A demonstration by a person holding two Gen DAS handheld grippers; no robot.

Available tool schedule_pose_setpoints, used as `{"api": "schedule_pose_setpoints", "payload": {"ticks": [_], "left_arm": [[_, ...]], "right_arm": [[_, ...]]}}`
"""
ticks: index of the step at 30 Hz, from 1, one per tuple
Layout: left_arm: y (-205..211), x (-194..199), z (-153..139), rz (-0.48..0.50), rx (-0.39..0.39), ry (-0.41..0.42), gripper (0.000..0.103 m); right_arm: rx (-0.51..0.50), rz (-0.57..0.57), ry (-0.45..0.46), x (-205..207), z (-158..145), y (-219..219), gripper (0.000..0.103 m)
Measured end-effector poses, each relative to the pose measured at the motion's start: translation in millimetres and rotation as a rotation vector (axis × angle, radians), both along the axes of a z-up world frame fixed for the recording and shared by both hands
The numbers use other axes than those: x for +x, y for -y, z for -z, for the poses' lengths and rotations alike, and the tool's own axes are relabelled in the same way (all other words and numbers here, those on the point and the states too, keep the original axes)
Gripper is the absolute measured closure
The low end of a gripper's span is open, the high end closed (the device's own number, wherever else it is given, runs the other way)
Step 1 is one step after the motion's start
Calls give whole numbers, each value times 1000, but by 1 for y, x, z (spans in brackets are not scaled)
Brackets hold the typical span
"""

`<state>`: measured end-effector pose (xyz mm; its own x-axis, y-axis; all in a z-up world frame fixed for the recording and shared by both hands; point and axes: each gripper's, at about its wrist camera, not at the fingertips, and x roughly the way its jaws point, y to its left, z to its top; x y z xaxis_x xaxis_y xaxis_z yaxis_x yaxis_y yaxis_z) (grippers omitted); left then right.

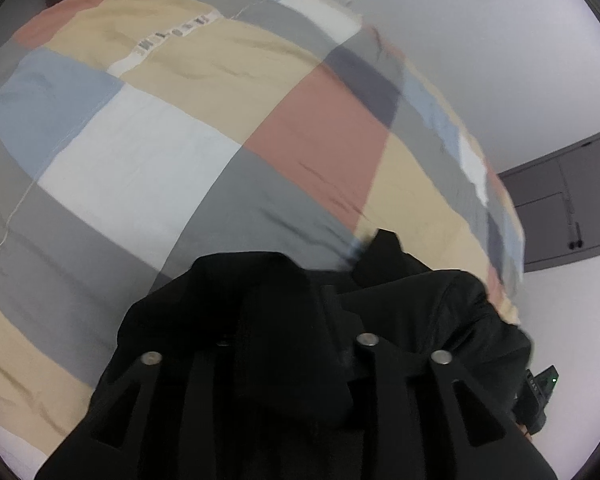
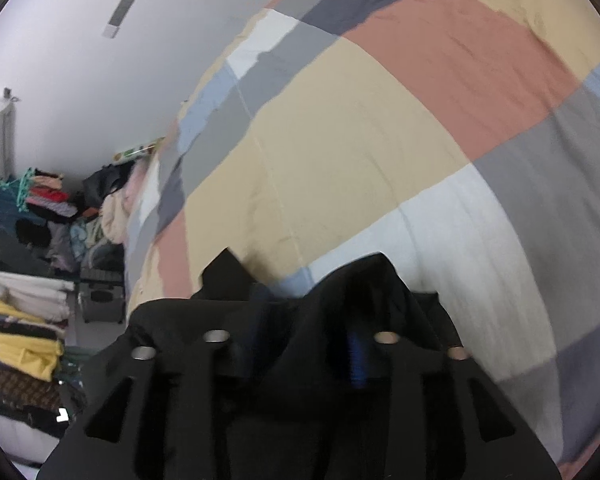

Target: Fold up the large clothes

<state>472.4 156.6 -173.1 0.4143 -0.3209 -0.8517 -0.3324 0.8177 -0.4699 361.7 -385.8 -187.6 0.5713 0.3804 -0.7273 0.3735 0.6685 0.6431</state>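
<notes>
A black garment (image 1: 284, 312) is bunched over my left gripper (image 1: 292, 344) and hides its fingertips; the gripper is shut on the cloth and holds it above the bed. In the right wrist view the same black garment (image 2: 340, 304) drapes over my right gripper (image 2: 300, 340), which is also shut on it. Both hold the garment lifted above a patchwork bedcover (image 1: 172, 152) of beige, grey, white, blue and terracotta squares, which also shows in the right wrist view (image 2: 360, 128).
A white wall (image 1: 480, 80) lies past the bed's edge, with a grey cabinet (image 1: 572, 208) at the right. In the right wrist view, stacks of folded clothes (image 2: 24, 344) and piles of clothing (image 2: 80, 208) sit beside the bed at the left.
</notes>
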Motion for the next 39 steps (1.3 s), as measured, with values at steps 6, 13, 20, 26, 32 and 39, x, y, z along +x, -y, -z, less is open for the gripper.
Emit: {"api": "schedule_pose_setpoints", "payload": {"ticks": [6,13,20,26,32,39], "left_arm": [[-3,-49,-79,-19,240,231,16],[57,-79,-100,142,393,408,14],[119,-67,-41,266,364,382,14],[140,-40,3,303,403,392,14],[142,-11,20,279,413,386,12],[146,5,29,275,437,363,11]], "right_arm": [[-148,-63,119,-28,-74,-18,27],[-354,-265,295,-40,-111,-114,12],[-515,-416,329,-35,-56,-196,11],[-588,-409,355,-17,-18,-206,20],[-581,-373,355,12,2,-201,25],[-611,-390,330,27,10,-204,25]]}}
